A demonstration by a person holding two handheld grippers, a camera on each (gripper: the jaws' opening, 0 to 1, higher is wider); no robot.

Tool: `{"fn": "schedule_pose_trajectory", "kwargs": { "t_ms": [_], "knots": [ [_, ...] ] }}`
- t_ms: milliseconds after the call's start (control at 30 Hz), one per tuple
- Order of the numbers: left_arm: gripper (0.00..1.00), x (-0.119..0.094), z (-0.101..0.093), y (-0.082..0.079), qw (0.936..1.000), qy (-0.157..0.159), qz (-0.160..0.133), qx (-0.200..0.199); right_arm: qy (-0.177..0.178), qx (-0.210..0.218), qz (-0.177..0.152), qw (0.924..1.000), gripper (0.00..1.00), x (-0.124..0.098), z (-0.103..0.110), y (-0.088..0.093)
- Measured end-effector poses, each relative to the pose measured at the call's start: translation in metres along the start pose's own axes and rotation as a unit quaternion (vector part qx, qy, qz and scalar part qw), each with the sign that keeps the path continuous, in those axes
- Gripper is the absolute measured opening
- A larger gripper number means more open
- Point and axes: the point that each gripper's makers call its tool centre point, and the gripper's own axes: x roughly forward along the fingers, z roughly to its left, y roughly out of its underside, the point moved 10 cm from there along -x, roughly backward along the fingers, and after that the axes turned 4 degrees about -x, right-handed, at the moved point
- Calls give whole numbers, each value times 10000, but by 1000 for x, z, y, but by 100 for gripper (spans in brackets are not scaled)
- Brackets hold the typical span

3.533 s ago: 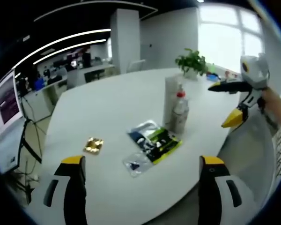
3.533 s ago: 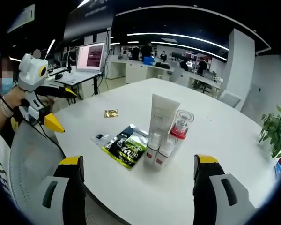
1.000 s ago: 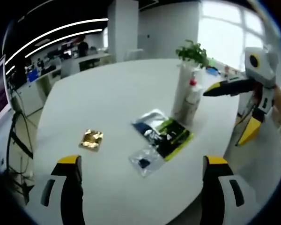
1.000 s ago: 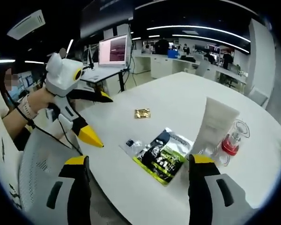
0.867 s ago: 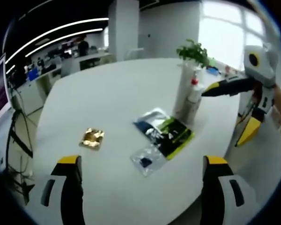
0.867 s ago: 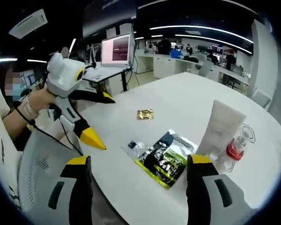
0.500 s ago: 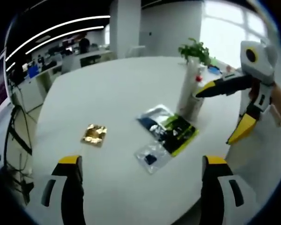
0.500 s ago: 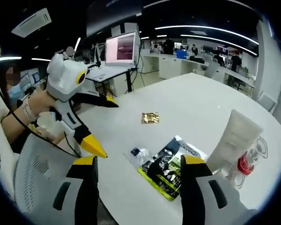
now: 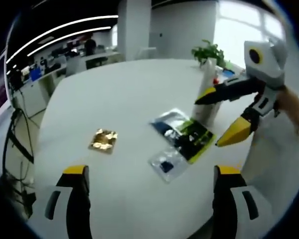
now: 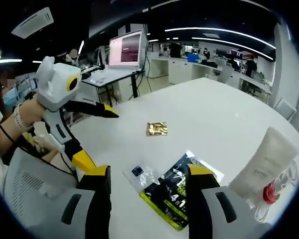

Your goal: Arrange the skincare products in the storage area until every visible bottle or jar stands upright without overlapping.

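Both grippers' jaws spread, left gripper (image 9: 148,172) and right gripper (image 10: 147,172) over the table (image 9: 124,99) edge; sachets between.

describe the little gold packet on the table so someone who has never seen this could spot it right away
Start at the big white round table. The gold packet lies flat on it, alone on open tabletop, away from the black and green pouch and clear sachet. It is the table's one shiny, crinkled gold item.

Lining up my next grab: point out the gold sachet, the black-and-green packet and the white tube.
gold sachet (image 10: 157,129), right gripper view, its middle
black-and-green packet (image 9: 189,137), left gripper view, its printed face
white tube (image 10: 266,162), right gripper view, mid-body
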Motion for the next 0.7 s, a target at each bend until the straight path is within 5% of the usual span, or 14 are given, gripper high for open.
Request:
{"fn": "schedule_pose_trajectory", "kwargs": {
  "t_ms": [700],
  "knots": [
    [85, 4, 15, 3, 9999, 67, 51, -114, -165, 311, 98, 9993, 49, 55, -24, -2]
  ]
}}
